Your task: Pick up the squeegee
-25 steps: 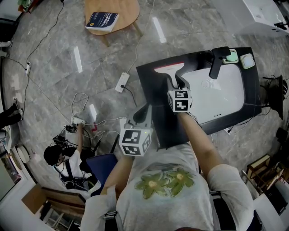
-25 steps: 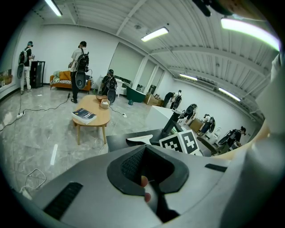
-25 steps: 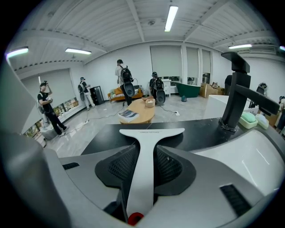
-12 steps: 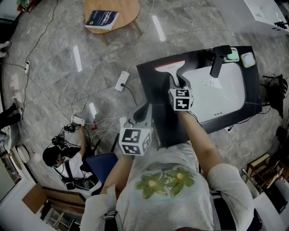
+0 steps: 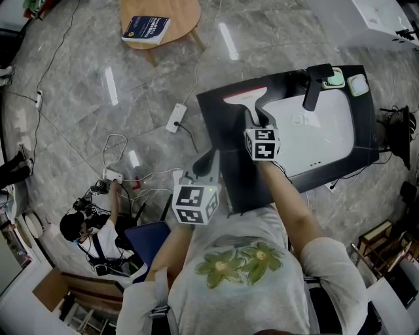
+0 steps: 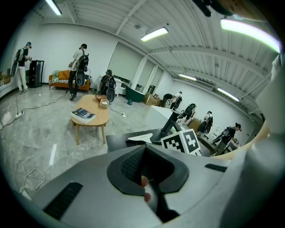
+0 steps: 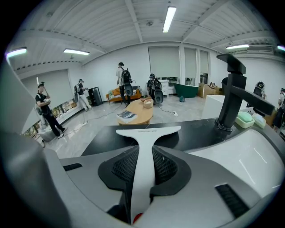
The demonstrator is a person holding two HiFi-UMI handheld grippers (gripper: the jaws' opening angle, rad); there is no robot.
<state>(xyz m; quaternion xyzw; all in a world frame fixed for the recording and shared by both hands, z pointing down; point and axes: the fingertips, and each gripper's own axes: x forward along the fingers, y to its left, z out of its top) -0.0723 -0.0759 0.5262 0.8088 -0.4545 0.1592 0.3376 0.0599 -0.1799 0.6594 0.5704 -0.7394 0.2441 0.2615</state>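
**Head view.** The floor [image 5: 98,98] is grey marble. I count one black counter [image 5: 216,124], one white sink [image 5: 321,131], one black faucet [image 5: 314,88] and one round wooden table [image 5: 177,19] with one book [image 5: 147,29]. The squeegee [image 5: 243,97] lies on the counter, left of the sink. The right gripper [image 5: 255,121] is at its handle. The left gripper [image 5: 208,163] is beside the counter's near corner. One person [image 5: 85,229] is cut off by my arm.

**Left gripper view.** This is an open hall with at least six people, all too small to detail. The left gripper's [image 6: 147,171] jaws stand apart and empty.

**Right gripper view.** The right gripper's [image 7: 144,169] jaws have just been closing. The pads are clamped on the squeegee's [image 7: 147,142] white handle, whose lower end is hidden.
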